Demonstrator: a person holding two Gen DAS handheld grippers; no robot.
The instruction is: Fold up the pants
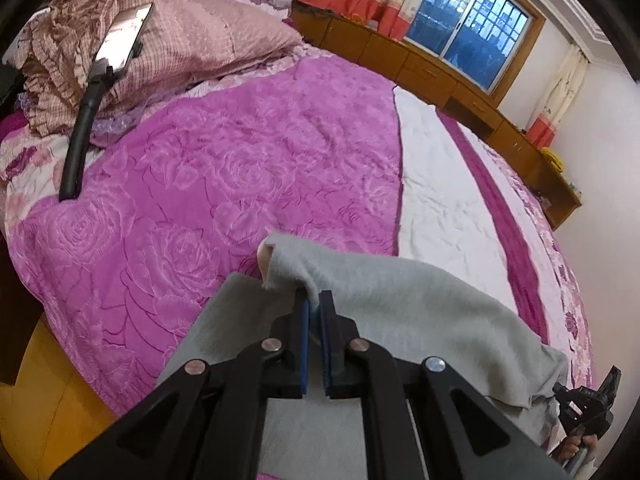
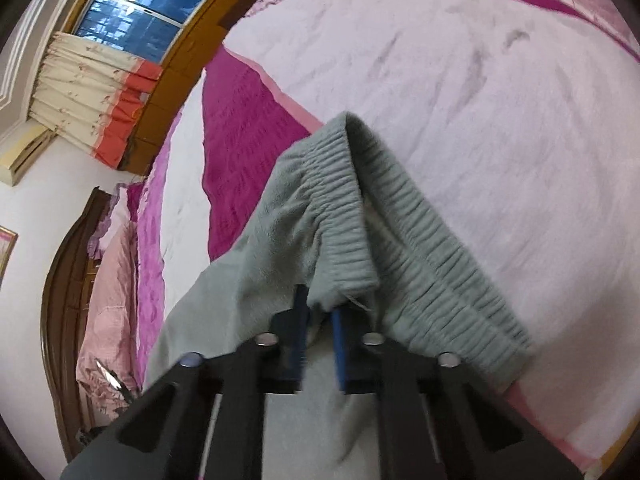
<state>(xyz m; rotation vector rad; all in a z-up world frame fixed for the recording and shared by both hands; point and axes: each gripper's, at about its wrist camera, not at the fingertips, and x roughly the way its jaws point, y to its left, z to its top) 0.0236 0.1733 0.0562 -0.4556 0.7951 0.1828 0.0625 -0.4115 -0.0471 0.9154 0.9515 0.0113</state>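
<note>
Grey fleece pants [image 1: 420, 300] hang lifted over the bed [image 1: 240, 168], and the main risk is that a thin pinch slips: the left gripper [image 1: 315, 300] is clamped on only a narrow edge of cloth near a hem, so a pull sideways could free it and the fold would fall crooked. The right gripper [image 2: 320, 312] is closed on fabric just under the ribbed waistband [image 2: 420, 240], which stands up beyond its tips, above the pale part of the bed.
</note>
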